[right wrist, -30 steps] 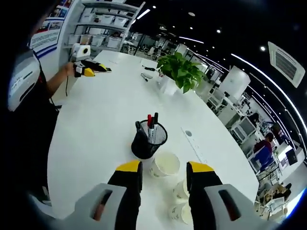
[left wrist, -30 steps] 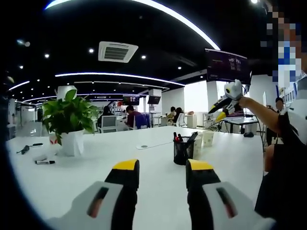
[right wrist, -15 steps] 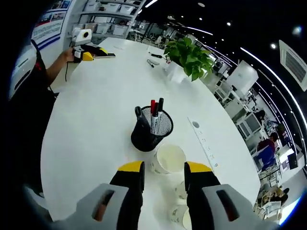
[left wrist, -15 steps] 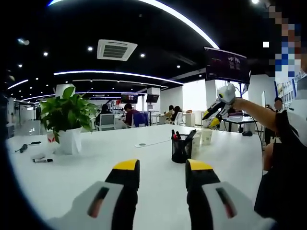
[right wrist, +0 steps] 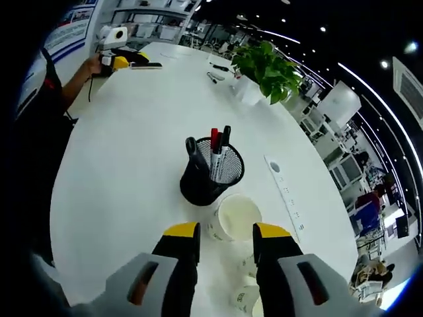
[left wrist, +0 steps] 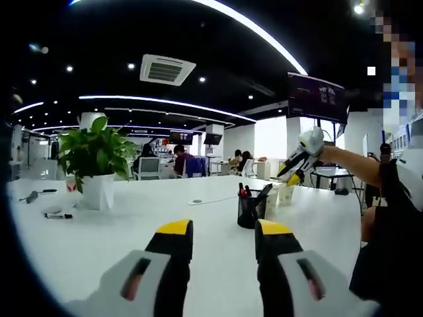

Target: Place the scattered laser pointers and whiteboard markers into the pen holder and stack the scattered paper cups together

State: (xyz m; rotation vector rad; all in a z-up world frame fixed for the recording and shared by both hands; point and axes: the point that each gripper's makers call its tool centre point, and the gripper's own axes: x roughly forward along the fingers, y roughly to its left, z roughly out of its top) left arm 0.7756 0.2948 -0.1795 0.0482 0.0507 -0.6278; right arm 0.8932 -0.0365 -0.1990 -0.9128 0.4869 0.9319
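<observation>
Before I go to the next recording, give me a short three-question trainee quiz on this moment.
1. True or false: the pen holder already has markers standing in it.
2. Which stands closest in front of the right gripper? A) potted plant B) paper cup C) loose marker
3. Fill in: in the left gripper view, the left gripper has its jaws ____ and holds nothing.

Key: 1 true; 2 B; 3 open.

Left gripper [left wrist: 224, 239]: grey moulded body, black jaws, yellow tips (red slot markings); person's black sleeve [left wrist: 390, 198].
</observation>
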